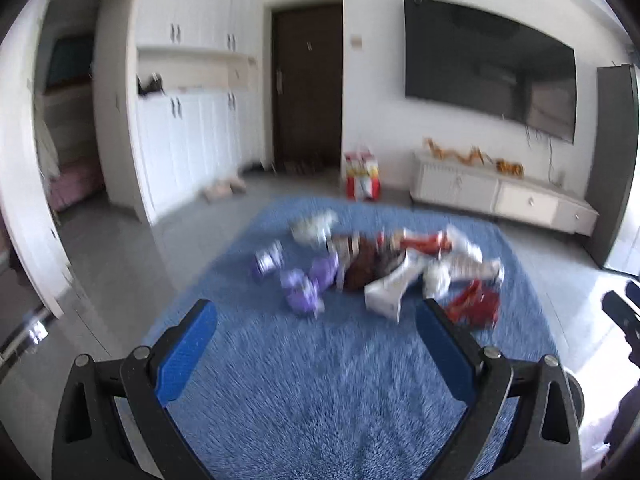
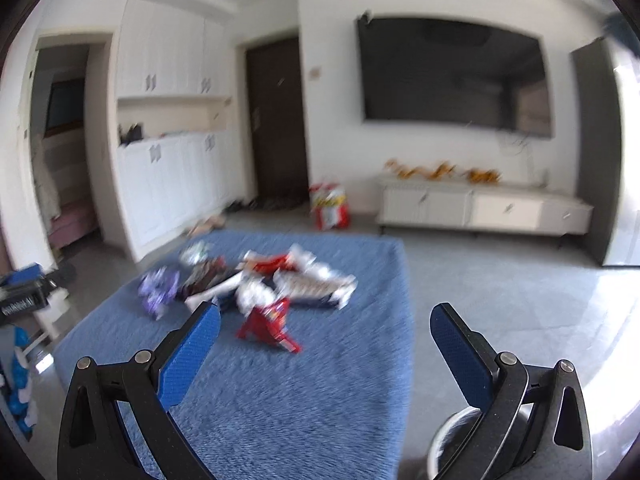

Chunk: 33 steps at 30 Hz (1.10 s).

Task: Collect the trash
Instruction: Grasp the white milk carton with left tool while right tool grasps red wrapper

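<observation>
Blur smears both views, so the trash pile [image 1: 384, 268] on the blue rug [image 1: 320, 380] reads only as colours: purple wrappers [image 1: 304, 286] ahead of the left gripper's [image 1: 316, 322] left jaw, white and brown packets ahead of the middle of the gap, a red wrapper [image 1: 474, 306] just beyond the tip of its right jaw. No print or brand can be made out on any piece. A round whitish rim [image 2: 448, 436] is mostly covered by the right gripper's [image 2: 326, 322] right jaw, and what it is cannot be told.

The left gripper's jaws stand wide apart, holding nothing and touching nothing; the pile lies ahead of their tips, across the gap. The right gripper's jaws are likewise spread wide and hold nothing. In the right wrist view the red wrapper [image 2: 268, 326] sits ahead, just inside the left jaw, with the rest of the pile beyond and to the left of that jaw; the right jaw points over bare grey floor [image 2: 500, 272] past the rug's edge.

Both grippers hover above the rug, tilted downward toward the pile and the television wall [image 1: 490, 68].
</observation>
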Motion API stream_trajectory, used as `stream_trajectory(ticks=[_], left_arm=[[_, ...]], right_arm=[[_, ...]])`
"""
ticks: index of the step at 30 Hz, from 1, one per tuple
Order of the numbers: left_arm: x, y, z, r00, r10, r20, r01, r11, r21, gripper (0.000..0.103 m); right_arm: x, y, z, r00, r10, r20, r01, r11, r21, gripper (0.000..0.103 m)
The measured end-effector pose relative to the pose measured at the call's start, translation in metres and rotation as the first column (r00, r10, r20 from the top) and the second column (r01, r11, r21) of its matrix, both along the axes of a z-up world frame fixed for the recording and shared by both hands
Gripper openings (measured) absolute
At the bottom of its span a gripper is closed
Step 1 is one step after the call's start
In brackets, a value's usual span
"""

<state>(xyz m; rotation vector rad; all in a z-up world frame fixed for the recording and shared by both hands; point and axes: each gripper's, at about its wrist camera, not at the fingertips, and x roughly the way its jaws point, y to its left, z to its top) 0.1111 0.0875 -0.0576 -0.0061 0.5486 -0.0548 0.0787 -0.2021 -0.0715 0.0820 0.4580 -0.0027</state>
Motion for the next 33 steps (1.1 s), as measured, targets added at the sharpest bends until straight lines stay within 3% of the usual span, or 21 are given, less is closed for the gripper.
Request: stream_trajectory(ticks=[6, 11, 18, 19, 20, 21, 23, 27, 29, 33], left_arm=[[0.052, -0.007, -0.029, 0.977, -0.156, -0.147, 0.147, 0.987, -0.066, 0.100], [0.110, -0.039, -0.043, 0.923, -0.306, -0.233, 0.297, 0.952, -0.075, 0.100], [0.173, -0.072, -0.084, 0.855, -0.370, -0.363, 0.385, 0.922, -0.034, 0.098], [0.177, -0.074, -0.089, 0.851, -0.368, -0.375, 0.385, 0.922, -0.031, 0.096], [0.178, -0.076, -0.094, 0.845, -0.369, -0.387, 0.387, 0.921, -0.032, 0.086], [0.179, -0.076, -0.097, 0.840, -0.368, -0.398, 0.389, 0.921, -0.031, 0.069], [0.180, -0.077, -0.102, 0.833, -0.367, -0.414, 0.389, 0.921, -0.035, 0.049], [0.165, -0.073, -0.100, 0.841, -0.366, -0.399, 0.384, 0.922, -0.037, 0.048], [0.150, -0.072, -0.092, 0.845, -0.375, -0.381, 0.391, 0.920, -0.038, 0.048], [0.121, -0.070, -0.070, 0.859, -0.379, -0.344, 0.387, 0.921, -0.046, 0.048]], right_arm=[[0.064, 0.015, -0.040, 0.977, 0.157, -0.142, -0.150, 0.987, 0.060, 0.102], [0.110, 0.026, -0.070, 0.940, 0.256, -0.225, -0.235, 0.965, 0.117, 0.085], [0.155, 0.033, -0.098, 0.892, 0.338, -0.300, -0.306, 0.940, 0.148, 0.066], [0.159, 0.033, -0.100, 0.886, 0.344, -0.310, -0.313, 0.938, 0.149, 0.060], [0.161, 0.032, -0.102, 0.878, 0.357, -0.318, -0.322, 0.933, 0.158, 0.053], [0.162, 0.032, -0.103, 0.871, 0.372, -0.320, -0.332, 0.927, 0.173, 0.049], [0.162, 0.033, -0.103, 0.864, 0.389, -0.318, -0.349, 0.920, 0.177, 0.031], [0.146, 0.034, -0.099, 0.860, 0.409, -0.306, -0.368, 0.912, 0.182, 0.023], [0.137, 0.031, -0.096, 0.861, 0.413, -0.297, -0.371, 0.909, 0.189, 0.013], [0.107, 0.012, -0.081, 0.880, 0.407, -0.243, -0.357, 0.906, 0.226, 0.006]])
